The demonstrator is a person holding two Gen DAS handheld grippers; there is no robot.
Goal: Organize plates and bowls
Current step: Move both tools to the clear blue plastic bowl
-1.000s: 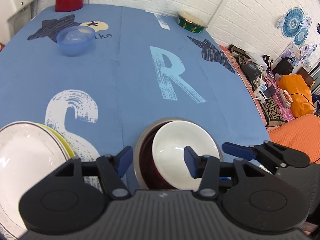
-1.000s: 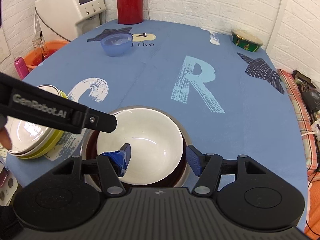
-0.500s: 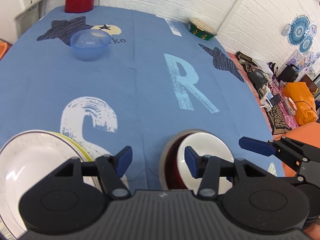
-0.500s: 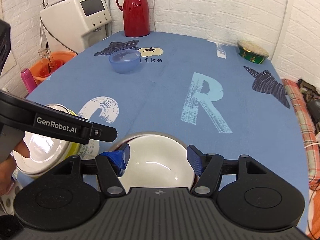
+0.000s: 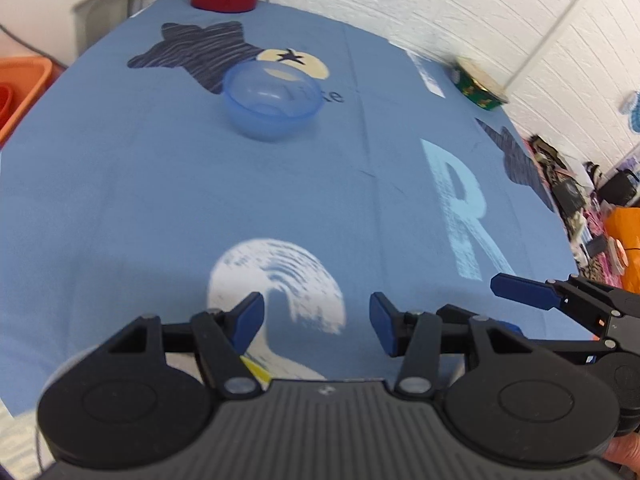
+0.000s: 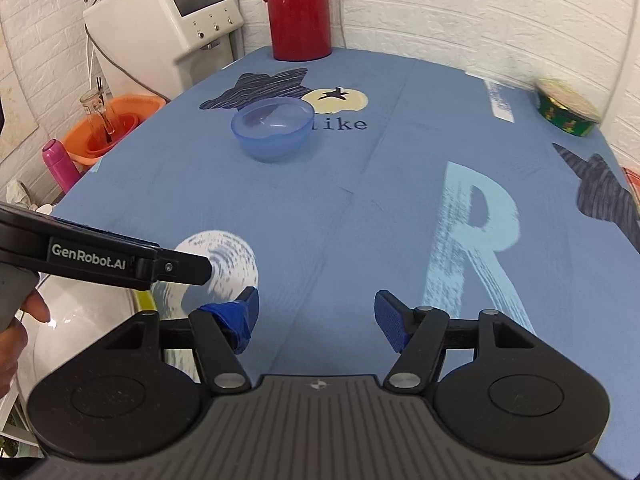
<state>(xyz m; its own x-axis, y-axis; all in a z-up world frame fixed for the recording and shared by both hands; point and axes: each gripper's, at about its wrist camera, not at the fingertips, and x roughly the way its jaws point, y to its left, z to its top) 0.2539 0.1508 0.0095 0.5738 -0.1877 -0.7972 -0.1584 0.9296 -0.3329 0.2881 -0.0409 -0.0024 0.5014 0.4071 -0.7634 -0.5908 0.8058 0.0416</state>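
Our left tongs [image 5: 316, 322] stand wide apart with nothing between the blue pads, hovering over the white printed letter on the blue cloth of the tabletop [image 5: 120, 200]. Our right tongs [image 6: 316, 318] gape just as wide and empty, poised over the same cloth; in the left wrist view they show at the right edge, and in the right wrist view the left tool's black arm crosses from the left side. Just below that arm, at the near left edge of the tabletop, lies the stack of plates [image 6: 80, 320], a white one on top with a yellow-green rim showing beneath it. Well ahead of both tongs, near the dark star print, a translucent blue bowl [image 6: 273, 128] sits upright by itself. Farther back stand a red thermos [image 6: 301, 8] at the far edge and a green patterned tin [image 6: 566, 114] to the far right.
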